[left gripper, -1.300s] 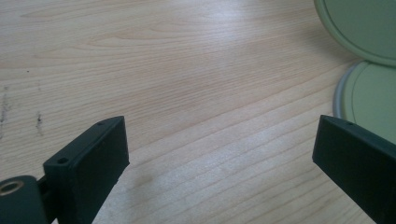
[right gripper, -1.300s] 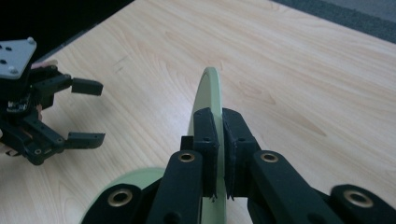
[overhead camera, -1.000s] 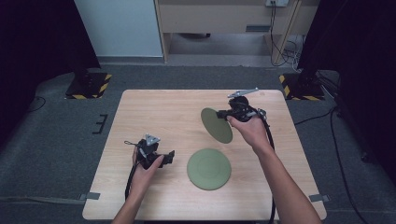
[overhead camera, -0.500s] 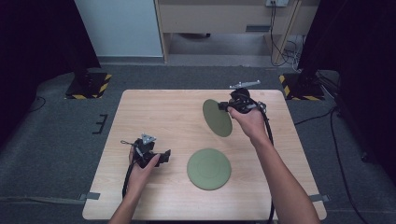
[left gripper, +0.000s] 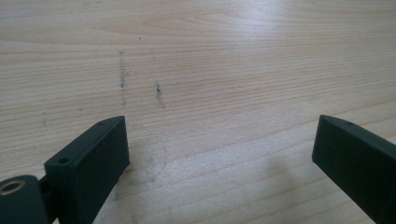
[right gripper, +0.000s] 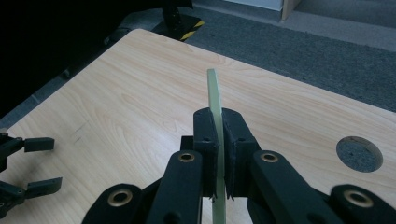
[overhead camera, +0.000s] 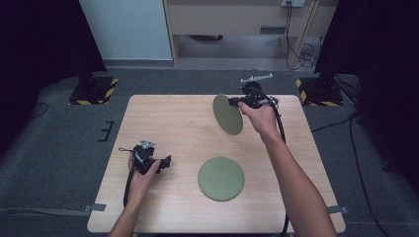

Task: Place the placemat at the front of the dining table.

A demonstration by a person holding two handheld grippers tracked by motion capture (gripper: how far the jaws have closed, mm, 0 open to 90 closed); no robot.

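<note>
A: What does the right claw (overhead camera: 236, 102) have?
B: A thin, round olive-green plate (overhead camera: 228, 114), clamped by its rim. It hangs on edge above the far right of the pale wood-grain counter (overhead camera: 163, 123); in the right gripper view the rim is a slim light-green strip between the black pads.
A: And the second plate (overhead camera: 221, 178)?
B: The same matte green disc, lying flat near the front edge.
A: The left claw (overhead camera: 168, 161)?
B: Jaws wide apart with bare, faintly scuffed wood between them, low over the counter's front left.

Left gripper (left gripper: 219, 154) gapes wide over bare wooden table (left gripper: 224, 60).
</note>
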